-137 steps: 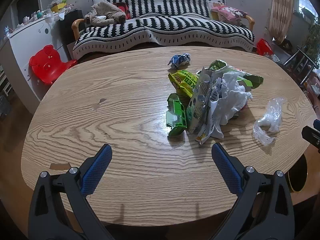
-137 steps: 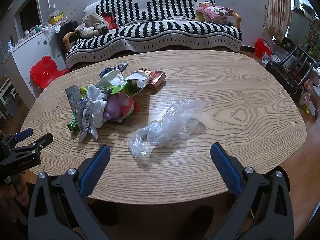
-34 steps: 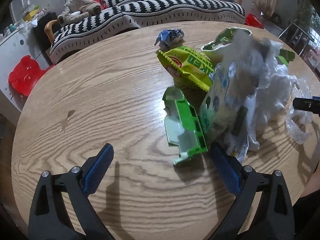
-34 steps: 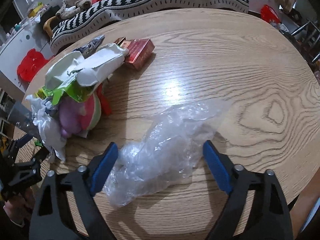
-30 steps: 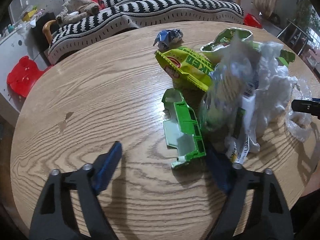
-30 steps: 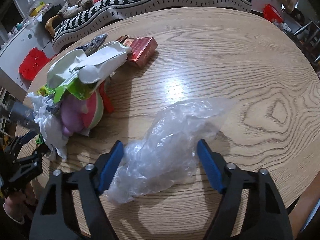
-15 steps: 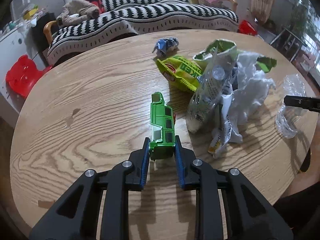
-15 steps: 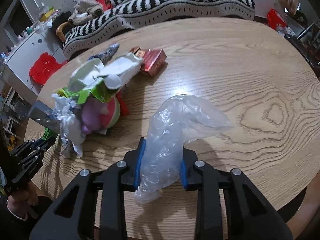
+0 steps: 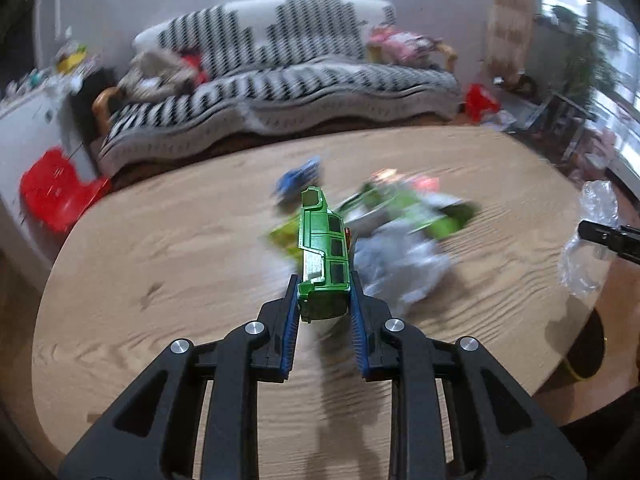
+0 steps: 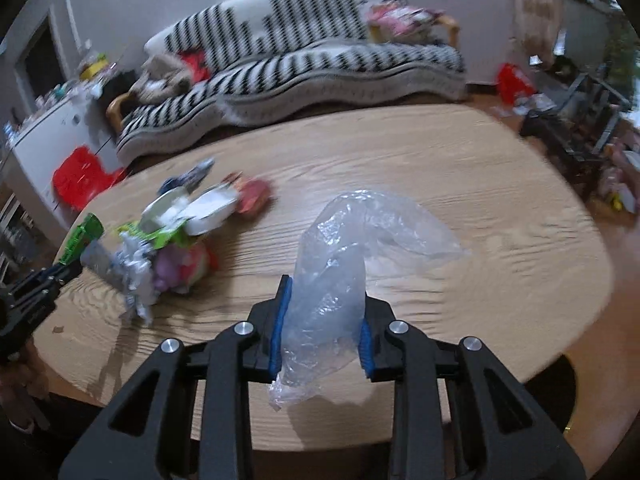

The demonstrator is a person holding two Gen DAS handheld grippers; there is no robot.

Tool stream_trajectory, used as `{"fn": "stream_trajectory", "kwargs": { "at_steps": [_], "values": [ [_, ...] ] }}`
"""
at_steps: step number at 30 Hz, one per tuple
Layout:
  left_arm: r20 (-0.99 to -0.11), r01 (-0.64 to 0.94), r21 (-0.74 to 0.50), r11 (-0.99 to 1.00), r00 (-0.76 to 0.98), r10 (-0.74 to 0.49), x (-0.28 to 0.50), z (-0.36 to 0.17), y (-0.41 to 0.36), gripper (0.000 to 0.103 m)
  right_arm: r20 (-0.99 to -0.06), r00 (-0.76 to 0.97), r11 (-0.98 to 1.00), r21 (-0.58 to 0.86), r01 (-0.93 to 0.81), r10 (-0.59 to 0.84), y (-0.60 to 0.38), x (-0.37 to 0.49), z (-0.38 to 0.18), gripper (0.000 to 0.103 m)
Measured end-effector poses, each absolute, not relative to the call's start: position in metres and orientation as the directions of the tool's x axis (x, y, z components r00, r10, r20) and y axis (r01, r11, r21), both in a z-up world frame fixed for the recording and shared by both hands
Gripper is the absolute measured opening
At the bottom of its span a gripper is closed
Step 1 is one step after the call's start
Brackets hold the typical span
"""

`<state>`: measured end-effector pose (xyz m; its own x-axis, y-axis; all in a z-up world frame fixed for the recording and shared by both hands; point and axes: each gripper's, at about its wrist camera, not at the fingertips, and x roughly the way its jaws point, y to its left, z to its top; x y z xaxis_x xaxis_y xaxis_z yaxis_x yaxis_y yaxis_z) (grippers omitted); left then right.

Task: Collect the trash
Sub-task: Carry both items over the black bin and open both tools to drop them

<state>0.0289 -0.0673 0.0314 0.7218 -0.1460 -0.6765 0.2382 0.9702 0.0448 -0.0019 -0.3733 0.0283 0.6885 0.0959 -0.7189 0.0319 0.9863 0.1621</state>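
Note:
My left gripper [image 9: 325,294] is shut on a flattened green carton [image 9: 322,248], held above the wooden table [image 9: 160,248]; the carton [image 10: 82,236] also shows at the left of the right wrist view. My right gripper [image 10: 325,308] is shut on a crumpled clear plastic bag [image 10: 352,248], lifted off the table; that bag [image 9: 588,240] hangs at the right edge of the left wrist view. A blurred trash pile [image 9: 400,232] of white paper, green wrappers and a pink thing lies mid-table, seen as pile [image 10: 168,248] in the right wrist view. A blue wrapper [image 9: 298,178] lies behind it.
A red box [image 10: 252,194] lies beside the pile. A striped sofa [image 9: 280,80] stands behind the table, a red chair [image 9: 56,192] at the left, a white cabinet [image 10: 48,132] further left. A dark rack [image 10: 580,120] stands at the right.
Both grippers closed, the left on the green carton and the right on the plastic bag, then rose and pulled back from the table with them. The pile stays put.

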Motion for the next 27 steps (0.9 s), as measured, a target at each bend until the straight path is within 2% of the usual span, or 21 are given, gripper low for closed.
{"fn": "stream_trajectory", "kwargs": {
  "at_steps": [5, 11, 15, 17, 21, 27],
  "values": [
    [-0.668, 0.394, 0.001, 0.919, 0.684, -0.293, 0.025, 0.040, -0.148, 0.022, -0.713, 0.701, 0.965, 0.163, 0.206, -0.029, -0.458, -0.041, 0.024, 0.029],
    [-0.646, 0.594, -0.039, 0.804, 0.599, -0.474, 0.003, 0.046, -0.263, 0.022, -0.759, 0.638, 0.882, 0.205, 0.424, -0.131, -0.563, -0.088, -0.001, 0.029],
    [-0.673, 0.731, -0.114, 0.672, 0.441, -0.594, -0.022, 0.024, -0.351, 0.022, -0.808, 0.566, 0.810, 0.218, 0.545, -0.163, -0.625, -0.113, -0.030, 0.029],
    [-0.702, 0.789, -0.197, 0.582, 0.301, -0.645, -0.037, -0.003, -0.399, 0.022, -0.840, 0.520, 0.789, 0.213, 0.576, -0.153, -0.646, -0.120, -0.048, 0.029],
    [-0.766, 0.825, -0.286, 0.487, 0.109, -0.634, -0.048, -0.062, -0.466, 0.022, -0.891, 0.443, 0.748, 0.227, 0.624, -0.098, -0.682, -0.130, -0.083, 0.029],
    [-0.819, 0.850, -0.284, 0.443, 0.025, -0.573, -0.054, -0.118, -0.515, 0.022, -0.935, 0.355, 0.732, 0.224, 0.643, -0.025, -0.700, -0.129, -0.117, 0.029]
  ]
}}
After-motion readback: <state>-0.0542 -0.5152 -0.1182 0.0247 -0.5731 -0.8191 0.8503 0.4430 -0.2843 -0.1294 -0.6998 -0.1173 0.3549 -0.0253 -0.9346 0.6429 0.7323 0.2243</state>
